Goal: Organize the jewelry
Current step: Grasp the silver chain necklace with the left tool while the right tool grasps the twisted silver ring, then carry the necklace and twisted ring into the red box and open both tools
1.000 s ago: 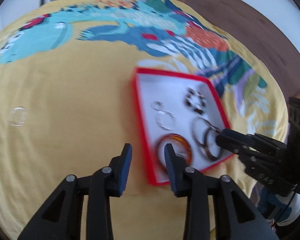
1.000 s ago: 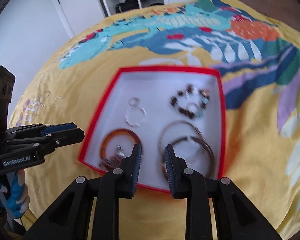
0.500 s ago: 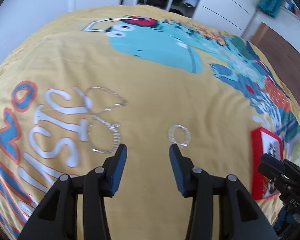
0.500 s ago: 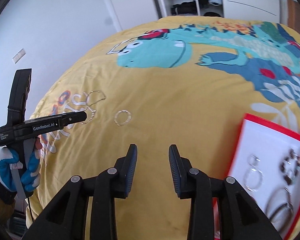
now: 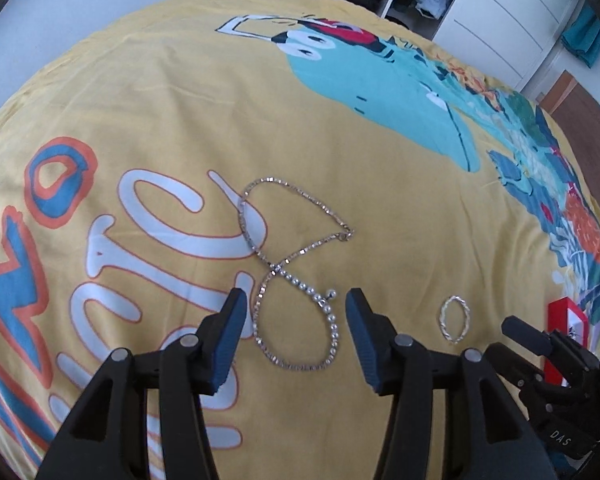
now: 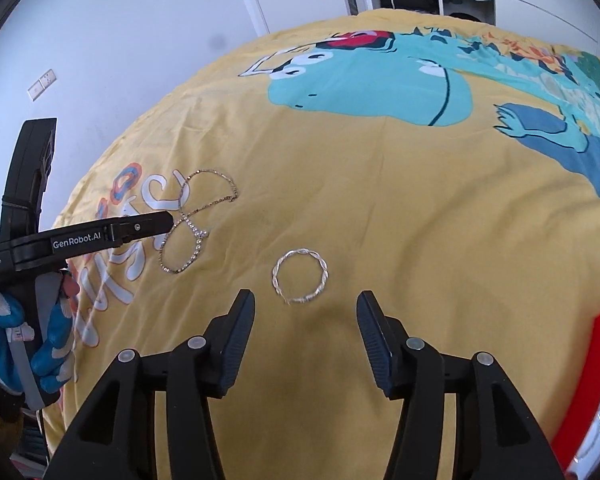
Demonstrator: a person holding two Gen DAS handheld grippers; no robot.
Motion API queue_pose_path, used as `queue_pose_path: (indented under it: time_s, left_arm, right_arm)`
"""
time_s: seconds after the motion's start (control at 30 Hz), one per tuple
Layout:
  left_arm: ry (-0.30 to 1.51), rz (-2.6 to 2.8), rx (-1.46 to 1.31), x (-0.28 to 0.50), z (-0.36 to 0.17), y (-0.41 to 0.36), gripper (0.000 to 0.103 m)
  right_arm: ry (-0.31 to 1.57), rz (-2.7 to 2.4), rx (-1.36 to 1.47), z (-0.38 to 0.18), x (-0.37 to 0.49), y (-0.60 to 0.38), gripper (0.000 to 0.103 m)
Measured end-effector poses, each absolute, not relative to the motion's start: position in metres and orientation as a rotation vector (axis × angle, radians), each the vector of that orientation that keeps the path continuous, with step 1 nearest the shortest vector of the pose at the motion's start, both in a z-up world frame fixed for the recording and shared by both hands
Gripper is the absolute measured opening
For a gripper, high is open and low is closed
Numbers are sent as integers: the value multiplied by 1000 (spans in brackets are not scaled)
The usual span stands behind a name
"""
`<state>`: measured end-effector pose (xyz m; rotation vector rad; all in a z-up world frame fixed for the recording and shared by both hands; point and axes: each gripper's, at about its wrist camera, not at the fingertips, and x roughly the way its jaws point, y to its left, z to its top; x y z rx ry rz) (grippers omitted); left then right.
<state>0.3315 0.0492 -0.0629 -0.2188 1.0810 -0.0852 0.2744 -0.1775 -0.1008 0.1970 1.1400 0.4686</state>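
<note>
- Left claw [image 5: 296,306]: jaws spread wide, nothing held. It hovers over the lower loop of the chain necklace [image 5: 296,276], one blue pad on each side of the loop; contact with the chain can't be judged from this angle.
- Same left claw in the right wrist view [image 6: 168,222]: seen side-on, so its opening isn't readable there. The tip sits at the necklace's [image 6: 192,224] crossing point. A blue-and-white gloved hand [image 6: 24,344] holds the handle.
- Right claw [image 6: 306,312]: jaws wide apart, empty. The twisted silver bracelet [image 6: 300,276] lies just ahead of and between the fingertips, apart from them.
- Right claw in the left wrist view [image 5: 526,334]: only dark finger ends show at the lower right edge.
- Necklace: lies flat in a figure-eight on the yellow bedspread [image 5: 160,100], with a beaded stretch and a small ball end near the crossing; the upper loop overlaps the white printed lettering.
- Bracelet [image 5: 455,319]: flat on the bedspread, right of the necklace and well apart from it, between the two claws.
- Red-edged tray [image 6: 580,380]: at the right edge of the right wrist view, white inside, mostly cut off. In the left wrist view only a red sliver [image 5: 560,320] shows behind the right claw.
- Background: white wardrobe [image 5: 500,12] with open shelves of dark clothes beyond the bed.
</note>
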Motion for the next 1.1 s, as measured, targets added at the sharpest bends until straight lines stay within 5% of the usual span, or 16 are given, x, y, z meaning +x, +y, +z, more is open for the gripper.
queue_pose_path:
  time_s: [0.33, 0.43, 0.57, 1.1]
  left_arm:
    - [1102, -13, -207, 349, -92, 48, 47]
    - [1091, 36, -226, 350, -95, 52, 30]
    - [1080, 53, -197, 349, -94, 52, 6]
    - [945, -49, -144, 311, -18, -9, 6]
  right_arm:
    - [1170, 455, 140, -132, 291, -150, 53]
    - [1165, 435, 131, -136, 292, -147, 40]
    - [1153, 433, 143, -134, 291, -150, 40]
    - [1020, 391, 247, -64, 250, -219, 39]
